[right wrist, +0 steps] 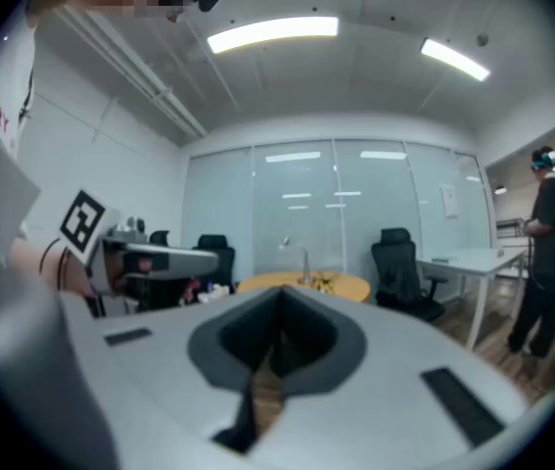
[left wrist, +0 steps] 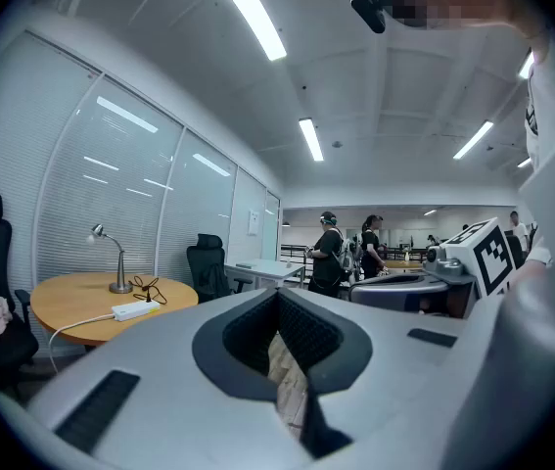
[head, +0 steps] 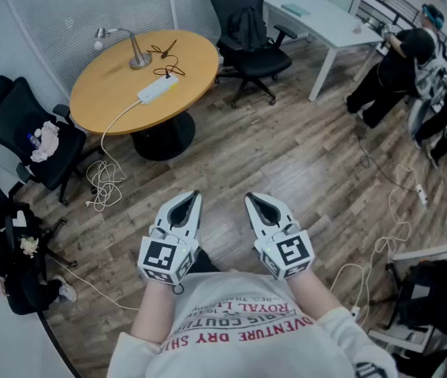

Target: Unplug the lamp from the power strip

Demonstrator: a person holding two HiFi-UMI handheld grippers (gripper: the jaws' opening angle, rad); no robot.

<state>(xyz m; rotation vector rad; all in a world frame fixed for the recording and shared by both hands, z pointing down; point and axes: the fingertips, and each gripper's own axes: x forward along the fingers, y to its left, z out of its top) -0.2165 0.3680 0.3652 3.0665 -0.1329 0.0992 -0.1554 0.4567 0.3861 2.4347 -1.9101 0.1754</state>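
Note:
A silver desk lamp (head: 132,50) stands on the round wooden table (head: 113,93) far ahead, its black cord (head: 165,61) running to a white power strip (head: 158,90). In the left gripper view the lamp (left wrist: 115,259) and power strip (left wrist: 132,310) show at the left. The right gripper view shows the lamp (right wrist: 302,259) small and far off. Both grippers are held close to my chest over the wooden floor, far from the table. My left gripper (head: 195,197) and right gripper (head: 249,200) are both shut with nothing between the jaws.
Black office chairs (head: 248,34) (head: 30,136) flank the table. The strip's white cable (head: 105,176) coils on the floor. A white desk (head: 325,18) stands at back right, with a person in black (head: 392,65) beside it. More cables (head: 400,211) and bags lie at the right.

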